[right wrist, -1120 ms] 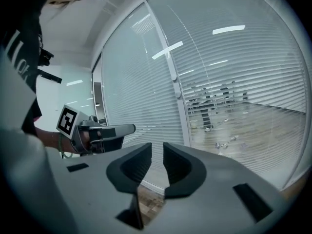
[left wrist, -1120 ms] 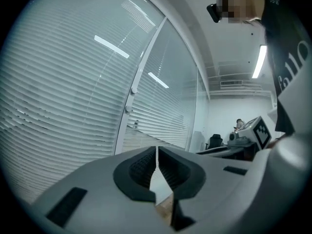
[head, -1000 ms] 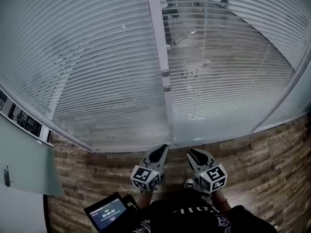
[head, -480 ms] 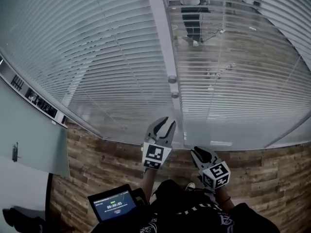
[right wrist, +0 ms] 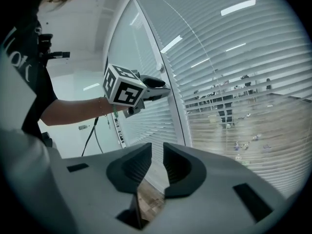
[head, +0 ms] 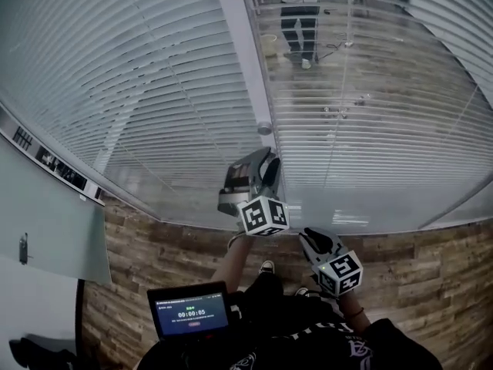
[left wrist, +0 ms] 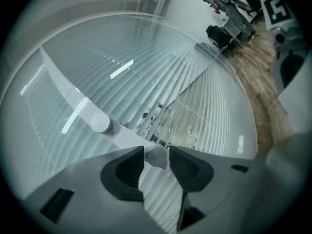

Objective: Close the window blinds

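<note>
White slatted blinds sit behind glass: the left panel (head: 131,91) looks closed, while the right panel (head: 377,129) has gaps that show a room beyond. Two round knobs are on the mullion (head: 237,45) between them. The upper knob (head: 264,128) (left wrist: 101,123) is free. My left gripper (head: 260,163) (left wrist: 157,152) is raised, rolled on its side. Its jaws have just been opening and stand either side of the lower knob (left wrist: 157,159), not pressing it. My right gripper (head: 312,239) (right wrist: 157,147) hangs low, its jaws a narrow gap apart and empty.
A tablet (head: 191,313) showing a timer sits at my waist. Wood-plank floor (head: 154,245) runs under the window. A pale wall panel (head: 42,230) stands to the left. Beyond the glass a person's legs (head: 300,29) are visible.
The left gripper rose from beside the right one up to the mullion, rolled onto its side and opened its jaws, covering the lower knob in the head view. The right gripper sank slightly.
</note>
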